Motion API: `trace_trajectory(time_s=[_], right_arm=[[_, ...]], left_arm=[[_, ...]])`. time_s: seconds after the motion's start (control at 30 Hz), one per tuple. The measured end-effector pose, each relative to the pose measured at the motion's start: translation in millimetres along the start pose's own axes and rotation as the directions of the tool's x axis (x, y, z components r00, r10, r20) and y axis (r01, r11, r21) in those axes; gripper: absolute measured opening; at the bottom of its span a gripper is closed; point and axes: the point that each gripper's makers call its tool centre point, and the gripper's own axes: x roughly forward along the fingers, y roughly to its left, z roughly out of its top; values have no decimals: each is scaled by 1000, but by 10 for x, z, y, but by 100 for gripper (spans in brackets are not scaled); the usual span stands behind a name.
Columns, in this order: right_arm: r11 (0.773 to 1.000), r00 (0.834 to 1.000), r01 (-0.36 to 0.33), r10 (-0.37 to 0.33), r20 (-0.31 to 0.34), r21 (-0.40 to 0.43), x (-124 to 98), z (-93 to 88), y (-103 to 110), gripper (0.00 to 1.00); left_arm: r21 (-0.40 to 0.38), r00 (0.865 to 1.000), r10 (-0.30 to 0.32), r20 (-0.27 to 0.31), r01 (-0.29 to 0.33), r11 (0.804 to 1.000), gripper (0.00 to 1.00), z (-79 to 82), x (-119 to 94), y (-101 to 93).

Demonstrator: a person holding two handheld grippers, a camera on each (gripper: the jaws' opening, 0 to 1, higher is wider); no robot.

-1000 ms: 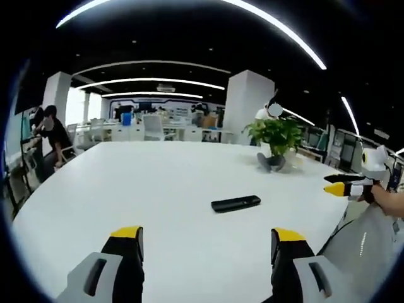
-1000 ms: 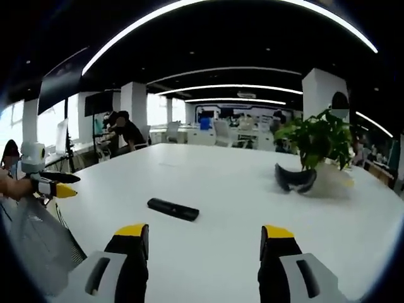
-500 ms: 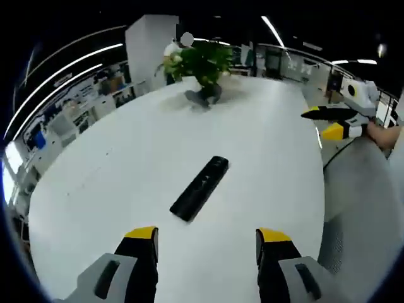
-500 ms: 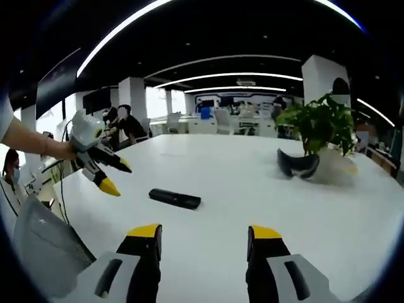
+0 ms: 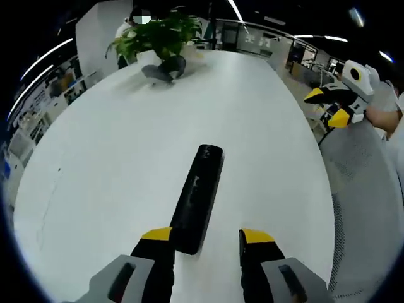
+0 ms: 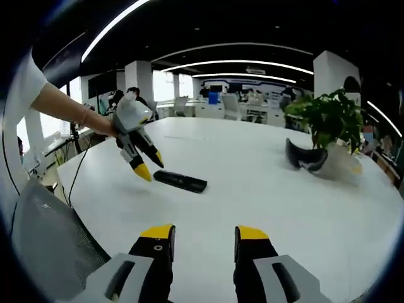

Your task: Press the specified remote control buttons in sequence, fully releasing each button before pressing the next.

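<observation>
Black and slim, the remote control [image 5: 199, 196] lies flat on the white surface [image 5: 113, 158], its near end right between the tips of my left gripper [image 5: 207, 236], whose jaws stand apart and empty. My right gripper [image 6: 203, 232] waits well back, jaws also apart with nothing between them; from there I see the left gripper beside the remote's end. I'd judge the press not yet begun. To do it well, I should come down with one tip only, straight onto the button, and lift fully clear afterwards. A potted plant [image 5: 158, 35] stands far off.
</observation>
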Motion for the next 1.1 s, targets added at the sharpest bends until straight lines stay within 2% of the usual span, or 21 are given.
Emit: trace_trajectory(time_s=[0.03, 0.07, 0.13, 0.23, 0.3, 0.37, 0.4, 0.47, 0.5, 0.53, 0.57, 0.6, 0.63, 0.67, 0.7, 0.87, 1.03, 1.1], right_arm=[[1000, 1000, 2, -2, -5, -6, 2, -10, 0, 34], [1000, 1000, 2, -2, -7, -5, 4, -14, -6, 34], [1000, 1000, 3, -3, -7, 0, -3, -12, -16, 34], [1000, 1000, 7, -7, -1, 10, -10, -4, -32, 33], [1000, 1000, 11, -11, -3, 10, -13, -7, -42, 33], [1000, 1000, 12, -12, -8, 10, -11, -17, -43, 32], [1000, 1000, 13, -12, -11, 7, -9, -24, -45, 32], [1000, 1000, 11, -11, -14, 5, -10, -28, -40, 32], [1000, 1000, 9, -9, -14, 3, -11, -27, -34, 31], [1000, 1000, 6, -6, -16, 3, -10, -30, -28, 31], [1000, 1000, 4, -3, -19, 2, -9, -35, -23, 30], [1000, 1000, 2, -2, -22, -1, -7, -40, -16, 29], [1000, 1000, 0, 0, -28, -5, -4, -50, -9, 29], [1000, 999, 0, 0, -36, -10, -1, -65, -8, 29], [1000, 999, 0, -1, -39, -12, -1, -70, -8, 28], [1000, 999, -3, 2, -45, -14, -1, -75, 0, 27], [1000, 999, -2, 1, -51, -21, -2, -85, -3, 24], [1000, 999, -1, 0, -49, -16, -6, -82, -9, 22]], left_arm=[[-11, 1000, -1, -9, 1, 1000, 31, 5, 15, 28], [-2, 1000, 14, -11, -14, 1000, 31, 15, 30, 79], [25, 999, 44, -22, -44, 999, 35, 23, 54, 184], [24, 999, 39, -30, -38, 999, 38, 46, 102, 236], [44, 998, 20, -56, -17, 999, 38, 27, 142, 206], [102, 995, 20, -98, -10, 995, 38, -25, 183, 188], [185, 995, 36, -90, -18, 983, 36, 5, 179, 211], [238, 993, 49, -109, -22, 971, 33, -14, 163, 217], [203, 994, 30, -108, -8, 979, 31, -18, 173, 175], [215, 993, 41, -111, -17, 977, 31, -19, 170, 174], [325, 992, 17, -124, 24, 945, 28, -7, 181, 129], [391, 992, -5, -129, 55, 919, 25, -2, 189, 76], [416, 991, 27, -134, 31, 909, 25, -10, 179, 83], [464, 990, 13, -139, 54, 884, 24, 14, 195, 60], [403, 986, 27, -164, 42, 914, 24, -9, 192, 56], [384, 983, 34, -183, 39, 922, 23, -19, 186, 69], [313, 984, 46, -172, 11, 950, 23, -37, 182, 36], [307, 985, 50, -163, 3, 952, 23, -39, 180, 30]])
